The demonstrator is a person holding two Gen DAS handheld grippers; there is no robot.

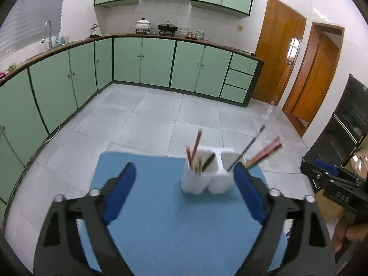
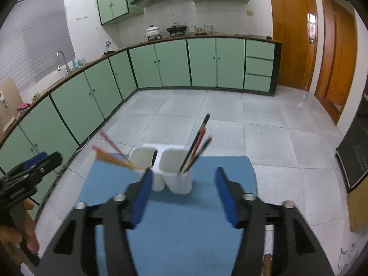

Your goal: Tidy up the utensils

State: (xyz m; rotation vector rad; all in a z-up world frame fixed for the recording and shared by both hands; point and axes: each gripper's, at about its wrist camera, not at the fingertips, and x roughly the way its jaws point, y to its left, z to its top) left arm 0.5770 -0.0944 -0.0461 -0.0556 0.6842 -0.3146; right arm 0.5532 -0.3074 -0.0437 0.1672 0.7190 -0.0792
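Note:
A white two-compartment utensil holder (image 1: 208, 172) (image 2: 171, 172) stands on a blue mat (image 1: 174, 218) (image 2: 184, 225). Red and wooden chopsticks (image 1: 195, 148) (image 2: 112, 155) stick out of one compartment. Dark chopsticks (image 1: 247, 148) (image 2: 197, 142) lean out of the other. My left gripper (image 1: 184, 197) is open and empty, a little short of the holder. My right gripper (image 2: 184, 195) is open and empty, just in front of the holder. Each gripper shows at the edge of the other's view: the right gripper (image 1: 326, 172) and the left gripper (image 2: 34, 168).
The mat lies on a small table above a grey tiled floor (image 1: 161, 115). Green cabinets (image 1: 142, 59) run along the left and far walls. Wooden doors (image 1: 280, 50) stand at the right. A dark oven cabinet (image 1: 345, 126) is at the far right.

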